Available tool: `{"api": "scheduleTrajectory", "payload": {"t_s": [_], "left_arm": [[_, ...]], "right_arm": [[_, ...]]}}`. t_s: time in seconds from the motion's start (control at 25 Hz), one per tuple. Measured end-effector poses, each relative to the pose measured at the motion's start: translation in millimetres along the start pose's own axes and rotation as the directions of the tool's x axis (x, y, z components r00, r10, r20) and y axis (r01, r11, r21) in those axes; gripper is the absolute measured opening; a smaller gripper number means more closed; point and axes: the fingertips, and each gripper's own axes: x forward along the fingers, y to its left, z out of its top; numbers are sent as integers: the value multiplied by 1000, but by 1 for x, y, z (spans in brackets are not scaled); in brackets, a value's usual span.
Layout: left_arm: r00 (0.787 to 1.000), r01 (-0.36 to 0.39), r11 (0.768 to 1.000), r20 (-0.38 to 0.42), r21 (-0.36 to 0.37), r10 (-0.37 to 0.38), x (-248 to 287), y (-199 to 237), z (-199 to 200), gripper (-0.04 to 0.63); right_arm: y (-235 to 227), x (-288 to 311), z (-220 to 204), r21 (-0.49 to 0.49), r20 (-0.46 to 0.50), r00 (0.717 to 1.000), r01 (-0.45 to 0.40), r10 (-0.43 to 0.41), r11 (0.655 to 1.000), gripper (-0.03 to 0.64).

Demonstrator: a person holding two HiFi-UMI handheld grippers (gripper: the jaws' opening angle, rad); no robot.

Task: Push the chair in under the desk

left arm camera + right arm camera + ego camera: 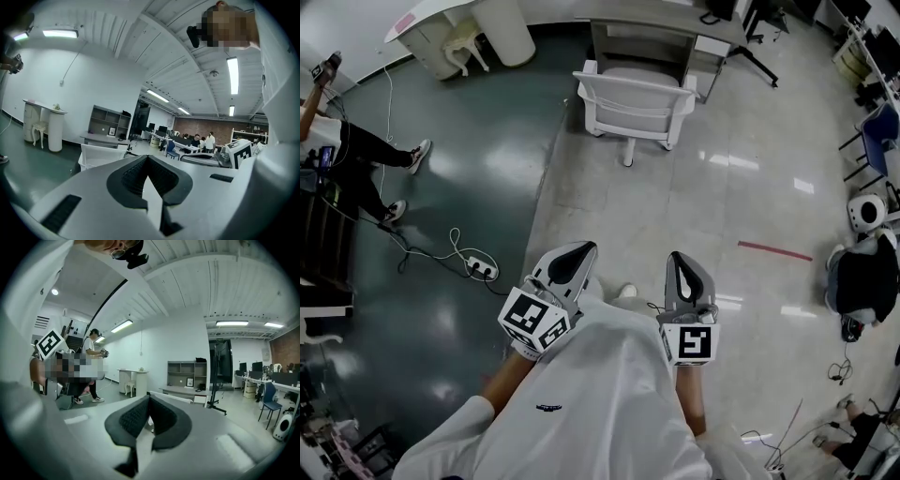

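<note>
White shirt (600, 403) of the wearer fills the lower edge of the head view. Just above it, the left claw (581, 251) and right claw (679, 261) are held side by side and apart from each other. Each carries a marker cube (534, 320) at its rear and points up the picture toward the chair (636, 103). Left gripper view: left claw (147, 157) closed, dark pads meeting at the tip, nothing between them. Right gripper view: right claw (149, 397) likewise closed and empty. Chair: white, with armrests, standing on the pale floor (741, 187) well apart from both claws, its backrest facing the wearer and its seat toward the grey surface (661, 33). The front of the seat lies near the surface's edge, while backrest and base stand out on the open floor. In the left gripper view the chair (98, 157) appears just left of the claw tip, with the surface (101, 139) and an open shelf unit (108, 123) behind it. Floor details: a power strip (483, 269) with trailing cable on the darker green area at left; a red strip (774, 250) at right. A person's legs (370, 155) enter at the left margin
</note>
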Motion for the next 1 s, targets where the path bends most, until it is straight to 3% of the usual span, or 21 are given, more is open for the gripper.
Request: {"api": "scheduleTrajectory", "payload": {"t_s": [0.4,1.0], "left_arm": [[999,-42,999,32,-15,42,37,47,24,8],[995,18,998,97,-57,-12,146,219,109,8]], "right_arm": [[-26,65,7,14,39,999,12,-12,1000,12],[-56,275,58,-5,44,998,52,-51,999,12]]}}
